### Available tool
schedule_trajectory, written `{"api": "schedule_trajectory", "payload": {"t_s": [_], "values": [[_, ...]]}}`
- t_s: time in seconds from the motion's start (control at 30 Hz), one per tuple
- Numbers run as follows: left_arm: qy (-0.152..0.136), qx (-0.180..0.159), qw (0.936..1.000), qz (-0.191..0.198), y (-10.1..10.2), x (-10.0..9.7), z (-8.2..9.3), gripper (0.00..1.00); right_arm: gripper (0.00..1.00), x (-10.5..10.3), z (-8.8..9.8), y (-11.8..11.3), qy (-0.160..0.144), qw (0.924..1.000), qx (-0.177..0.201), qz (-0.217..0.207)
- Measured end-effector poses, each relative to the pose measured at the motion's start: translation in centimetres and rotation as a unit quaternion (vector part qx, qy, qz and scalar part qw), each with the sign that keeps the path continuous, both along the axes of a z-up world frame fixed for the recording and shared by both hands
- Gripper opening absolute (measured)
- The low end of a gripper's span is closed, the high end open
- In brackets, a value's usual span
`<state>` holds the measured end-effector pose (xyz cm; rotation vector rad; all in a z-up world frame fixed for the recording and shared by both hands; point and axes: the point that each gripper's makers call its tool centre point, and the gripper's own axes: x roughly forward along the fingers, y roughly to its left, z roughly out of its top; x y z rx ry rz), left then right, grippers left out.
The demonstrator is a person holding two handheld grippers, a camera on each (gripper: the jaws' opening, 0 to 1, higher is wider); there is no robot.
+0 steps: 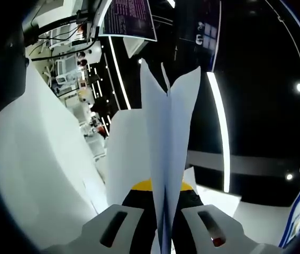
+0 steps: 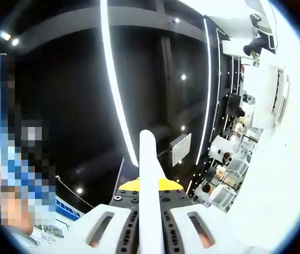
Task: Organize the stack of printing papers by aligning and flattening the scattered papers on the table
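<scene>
Printing papers (image 1: pixel 166 153): thin, smooth white sheets, seen edge-on and fanning into several pointed leaves, exact count not readable; clamped between the two pale jaws of the left claw (image 1: pixel 165 225), which points up toward a dark ceiling with long white light strips (image 1: pixel 219 127). Right claw (image 2: pixel 151 227): likewise angled upward, jaws pressed on a narrow white paper edge (image 2: pixel 151 185) with a rounded top.

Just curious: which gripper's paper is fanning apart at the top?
The left gripper: its paper splits into separate tips, while the right gripper holds one tight edge.
</scene>
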<state>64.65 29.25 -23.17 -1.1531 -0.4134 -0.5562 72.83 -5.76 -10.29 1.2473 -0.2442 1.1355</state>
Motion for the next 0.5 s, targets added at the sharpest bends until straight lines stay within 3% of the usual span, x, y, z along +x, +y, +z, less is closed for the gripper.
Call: {"api": "schedule_trajectory", "payload": {"t_s": [0.5], "values": [[-0.001,0.000,1.0000,0.000,-0.1,-0.1,0.1,0.07,0.01,-0.6,-0.2,1.7,0.005,1.0000,0.003,0.008]]}}
